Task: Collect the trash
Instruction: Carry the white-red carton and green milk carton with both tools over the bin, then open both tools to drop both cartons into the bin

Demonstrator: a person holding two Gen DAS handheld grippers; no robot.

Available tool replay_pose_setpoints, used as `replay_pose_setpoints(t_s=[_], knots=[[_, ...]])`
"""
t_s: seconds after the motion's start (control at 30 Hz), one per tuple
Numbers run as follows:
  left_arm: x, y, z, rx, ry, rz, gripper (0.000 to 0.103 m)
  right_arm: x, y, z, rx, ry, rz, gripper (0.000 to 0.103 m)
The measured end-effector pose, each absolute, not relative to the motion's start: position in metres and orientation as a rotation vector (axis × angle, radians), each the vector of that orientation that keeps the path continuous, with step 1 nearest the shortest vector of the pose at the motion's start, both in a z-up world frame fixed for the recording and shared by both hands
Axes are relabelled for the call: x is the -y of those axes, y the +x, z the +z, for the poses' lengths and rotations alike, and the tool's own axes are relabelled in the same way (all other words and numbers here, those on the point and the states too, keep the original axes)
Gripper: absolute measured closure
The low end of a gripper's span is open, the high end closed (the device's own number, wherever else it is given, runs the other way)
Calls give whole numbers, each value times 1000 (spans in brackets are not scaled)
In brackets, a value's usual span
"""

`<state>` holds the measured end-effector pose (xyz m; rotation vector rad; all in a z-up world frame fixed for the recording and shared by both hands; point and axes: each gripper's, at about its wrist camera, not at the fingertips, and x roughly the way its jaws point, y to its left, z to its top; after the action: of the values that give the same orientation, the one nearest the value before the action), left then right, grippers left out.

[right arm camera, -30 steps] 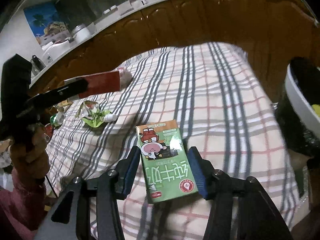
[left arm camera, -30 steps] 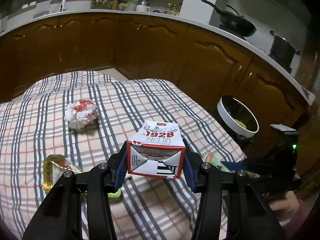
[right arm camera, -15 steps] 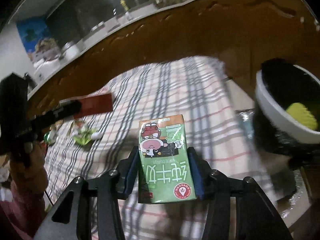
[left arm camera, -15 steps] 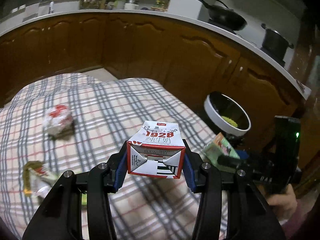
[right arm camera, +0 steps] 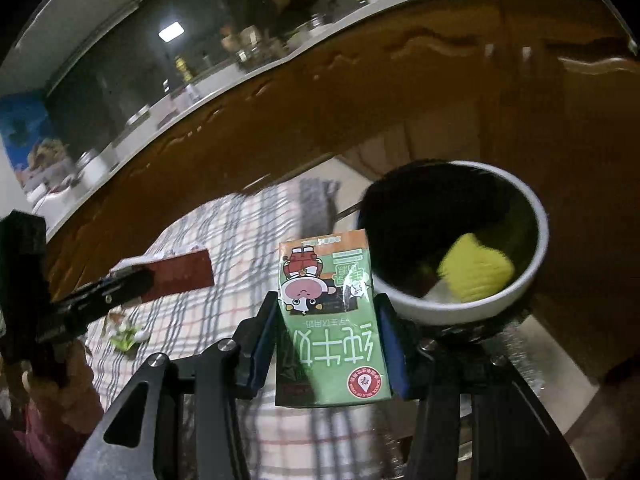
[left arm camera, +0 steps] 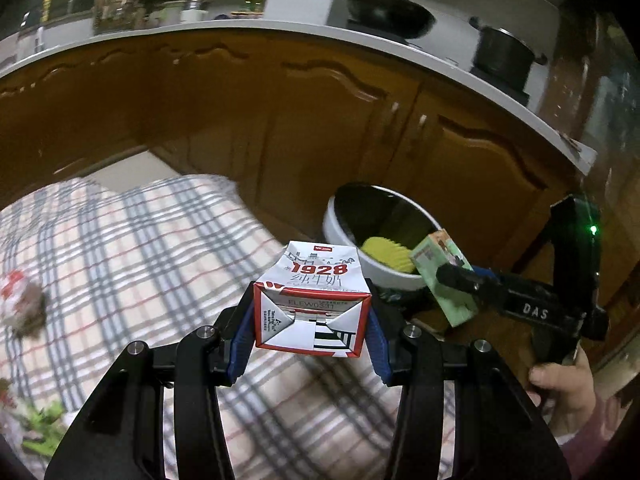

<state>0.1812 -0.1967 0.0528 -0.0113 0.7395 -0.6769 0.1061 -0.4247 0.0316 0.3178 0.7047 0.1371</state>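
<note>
My left gripper (left arm camera: 310,336) is shut on a red-and-white "1928" milk carton (left arm camera: 314,300), held above the table's right end. My right gripper (right arm camera: 330,344) is shut on a green milk carton (right arm camera: 330,320), held just left of the white-rimmed trash bin (right arm camera: 536,264). The bin (left arm camera: 340,228) stands on the floor beyond the table edge, with yellow trash (right arm camera: 476,272) inside. In the left wrist view the green carton (left arm camera: 444,280) hangs next to the bin's near rim. The red carton (right arm camera: 180,276) shows at left in the right wrist view.
A plaid tablecloth (left arm camera: 140,248) covers the table. A crumpled red-and-white wrapper (left arm camera: 24,300) and green wrapper scraps (left arm camera: 44,424) lie on it at left; the scraps (right arm camera: 128,336) also show in the right wrist view. Brown cabinets (left arm camera: 320,120) stand behind the bin.
Both grippers have carried their cartons to the right, off the table's middle and toward the bin. The bin now looms much closer in both views.
</note>
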Motion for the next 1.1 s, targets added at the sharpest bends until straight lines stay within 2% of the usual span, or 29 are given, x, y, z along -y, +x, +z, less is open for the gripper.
replay_pose_setpoints(t_s=[0.6,1.03,1.1], knots=[[300,216,60,-717,59,-738,56,488,142,35,-686,371,24,56],[345,247,42,-768,78,-736,56,508,175,28,-721,395,-13,56],[349,250,38,-787,74,-742,55,512,180,25,-722,416,-11,53]])
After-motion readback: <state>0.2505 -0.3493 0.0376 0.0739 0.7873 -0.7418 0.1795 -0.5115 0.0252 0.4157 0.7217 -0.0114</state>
